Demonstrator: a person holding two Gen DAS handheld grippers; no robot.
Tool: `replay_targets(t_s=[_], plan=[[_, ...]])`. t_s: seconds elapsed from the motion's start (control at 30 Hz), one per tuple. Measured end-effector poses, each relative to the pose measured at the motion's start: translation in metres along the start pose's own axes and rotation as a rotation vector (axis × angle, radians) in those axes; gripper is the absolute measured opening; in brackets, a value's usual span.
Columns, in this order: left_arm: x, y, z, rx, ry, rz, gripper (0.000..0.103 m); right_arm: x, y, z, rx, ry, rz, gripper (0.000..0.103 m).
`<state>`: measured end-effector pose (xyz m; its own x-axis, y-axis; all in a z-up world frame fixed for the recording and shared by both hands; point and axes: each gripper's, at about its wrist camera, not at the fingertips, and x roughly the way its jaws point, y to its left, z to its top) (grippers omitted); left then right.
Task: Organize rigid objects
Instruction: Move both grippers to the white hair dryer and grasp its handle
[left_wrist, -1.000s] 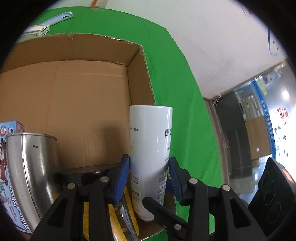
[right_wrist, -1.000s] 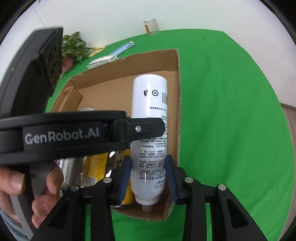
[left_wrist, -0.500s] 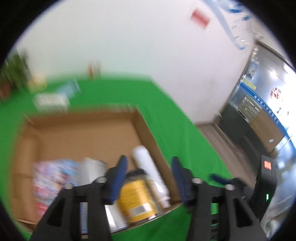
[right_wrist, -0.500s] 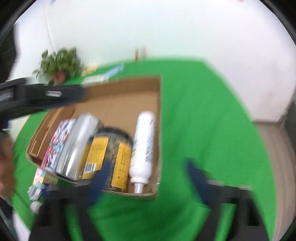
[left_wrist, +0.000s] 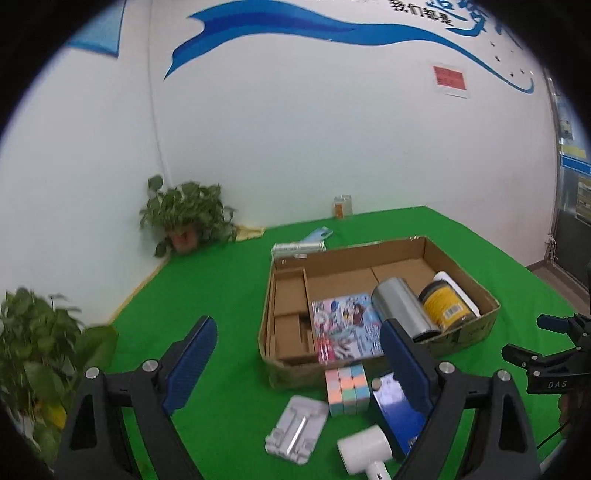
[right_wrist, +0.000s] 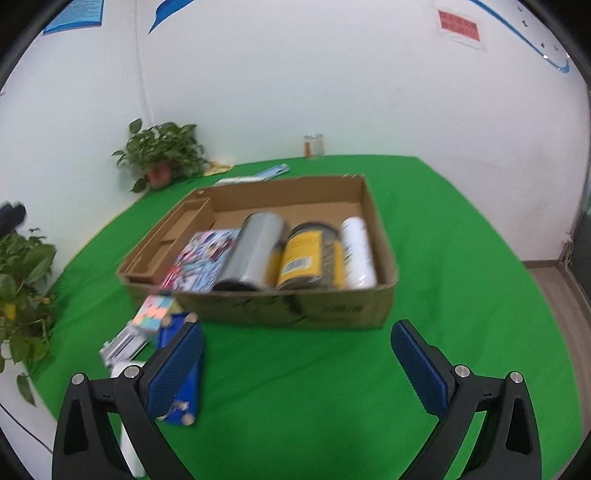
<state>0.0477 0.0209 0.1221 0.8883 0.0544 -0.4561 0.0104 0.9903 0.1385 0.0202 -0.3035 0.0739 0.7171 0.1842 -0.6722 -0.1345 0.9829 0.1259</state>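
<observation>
Both grippers have pulled back from the smooth white cylindrical bottle (right_wrist: 356, 253), which lies in the shallow brown cardboard box (right_wrist: 332, 310) at its three o'clock wall; left gripper (left_wrist: 299, 363) gapes empty; right gripper (right_wrist: 295, 363) likewise, ribbed blue pads (right_wrist: 417, 363) spread.

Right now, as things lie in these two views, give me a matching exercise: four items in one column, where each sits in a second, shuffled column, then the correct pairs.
Items:
1. white spray bottle
2. pastel puzzle cube
3. colourful picture book
4. potted plant

Places:
A. on the green cloth, outside the box's near wall
B. at the wall corner
C. against the box's right wall
D. flat in the box, beside the divider

Pairs: 1-C, 2-A, 3-D, 4-B
</observation>
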Motion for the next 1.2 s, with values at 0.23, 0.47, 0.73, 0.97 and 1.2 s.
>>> replay_targets(t_s=[0.23, 0.47, 0.73, 0.97, 1.2], plan=[[0.011, 0.007, -0.060, -0.206, 0.118, -0.073, 0.090, -0.016, 0.036, -0.036, -0.016, 0.006, -0.008, 0.103], [0.016, 0.009, -0.091, -0.232, 0.147, -0.118, 0.090, 0.000, 0.039, -0.052, -0.019, 0.071, -0.017, 0.103], [0.040, 0.011, -0.102, -0.277, 0.267, -0.256, 0.090, 0.001, 0.032, -0.059, -0.012, 0.081, 0.031, 0.103], [0.068, 0.016, -0.128, -0.426, 0.443, -0.477, 0.089, 0.015, 0.038, -0.097, -0.072, 0.211, 0.238, 0.102], [0.095, -0.006, -0.154, -0.492, 0.590, -0.649, 0.083, 0.021, 0.085, -0.120, -0.118, 0.260, 0.431, 0.097]])
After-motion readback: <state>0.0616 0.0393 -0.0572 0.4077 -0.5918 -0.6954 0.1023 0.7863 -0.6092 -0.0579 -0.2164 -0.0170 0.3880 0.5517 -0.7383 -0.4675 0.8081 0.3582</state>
